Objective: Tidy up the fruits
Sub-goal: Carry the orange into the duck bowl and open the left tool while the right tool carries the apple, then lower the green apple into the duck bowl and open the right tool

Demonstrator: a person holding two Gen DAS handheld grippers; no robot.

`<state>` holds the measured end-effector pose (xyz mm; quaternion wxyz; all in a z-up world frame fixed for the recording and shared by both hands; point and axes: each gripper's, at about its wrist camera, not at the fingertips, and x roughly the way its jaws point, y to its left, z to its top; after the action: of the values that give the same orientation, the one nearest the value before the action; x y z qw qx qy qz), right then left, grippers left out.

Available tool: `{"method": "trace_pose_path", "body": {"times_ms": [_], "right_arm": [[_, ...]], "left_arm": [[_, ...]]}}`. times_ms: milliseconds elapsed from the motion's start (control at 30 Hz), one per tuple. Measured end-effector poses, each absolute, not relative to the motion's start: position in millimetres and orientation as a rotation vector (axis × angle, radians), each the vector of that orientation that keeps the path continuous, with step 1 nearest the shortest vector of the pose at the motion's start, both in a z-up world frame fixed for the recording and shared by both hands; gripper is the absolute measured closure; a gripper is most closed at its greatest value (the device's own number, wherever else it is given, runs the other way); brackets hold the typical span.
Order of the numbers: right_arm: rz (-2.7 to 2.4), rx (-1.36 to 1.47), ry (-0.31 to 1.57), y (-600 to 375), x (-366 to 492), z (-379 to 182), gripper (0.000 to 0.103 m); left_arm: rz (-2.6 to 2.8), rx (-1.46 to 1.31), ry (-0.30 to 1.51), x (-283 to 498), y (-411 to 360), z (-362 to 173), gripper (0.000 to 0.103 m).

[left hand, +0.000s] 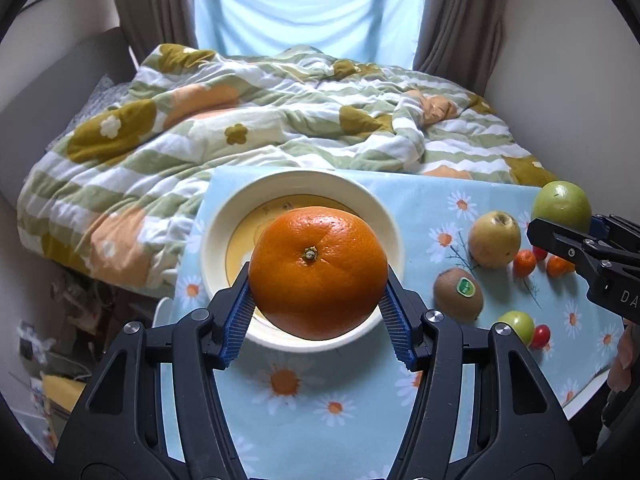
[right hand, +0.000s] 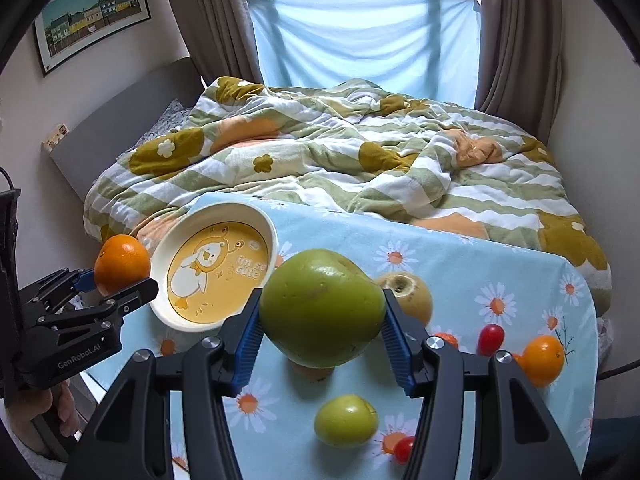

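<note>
My left gripper [left hand: 318, 304] is shut on a large orange [left hand: 318, 272] and holds it above the near side of the cream bowl [left hand: 224, 216]. My right gripper [right hand: 322, 328] is shut on a big green apple [right hand: 322, 308], lifted over the daisy tablecloth [right hand: 460, 264]. The orange [right hand: 122, 264] shows beside the bowl [right hand: 216, 272] in the right wrist view, and the apple [left hand: 562, 204] shows at the right in the left wrist view. A yellow pear [left hand: 495, 238], kiwi [left hand: 458, 294], small green apple [left hand: 518, 324], small oranges [left hand: 525, 263] and cherry tomatoes [left hand: 540, 337] lie on the cloth.
The table [left hand: 320, 408] stands against a bed with a flowered quilt [left hand: 240, 120]. Walls are close on both sides. The bowl sits near the table's left far corner. Loose fruit crowds the right half of the cloth.
</note>
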<state>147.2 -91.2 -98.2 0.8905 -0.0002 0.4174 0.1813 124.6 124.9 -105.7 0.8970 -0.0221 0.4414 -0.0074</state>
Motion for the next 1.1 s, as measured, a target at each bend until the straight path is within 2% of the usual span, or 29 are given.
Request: {"method": "trace_pose_path", "body": {"times_ms": [400,933,967,1067,1100], "right_arm": [[0.294,0.057,0.909,-29,181,-121,0.052],[0.141,0.115,0.957,-21,194,-141,0.052],[0.132,0.12,0.956,-22,192,-140,0.052],[0.11,0.13,0.948,-26,189,-134,0.052],[0.105,0.131,0.946,-26,188,-132,0.052]], "left_arm": [[-0.165,0.042,0.995,201,175,-154,0.038],[-0.314,0.132,1.069,254,164,-202,0.037],[-0.322,0.133,1.07,254,163,-203,0.035],[-0.333,0.137,1.027,252,160,-194,0.0],[-0.338,0.13,1.007,250,159,-190,0.0]]}}
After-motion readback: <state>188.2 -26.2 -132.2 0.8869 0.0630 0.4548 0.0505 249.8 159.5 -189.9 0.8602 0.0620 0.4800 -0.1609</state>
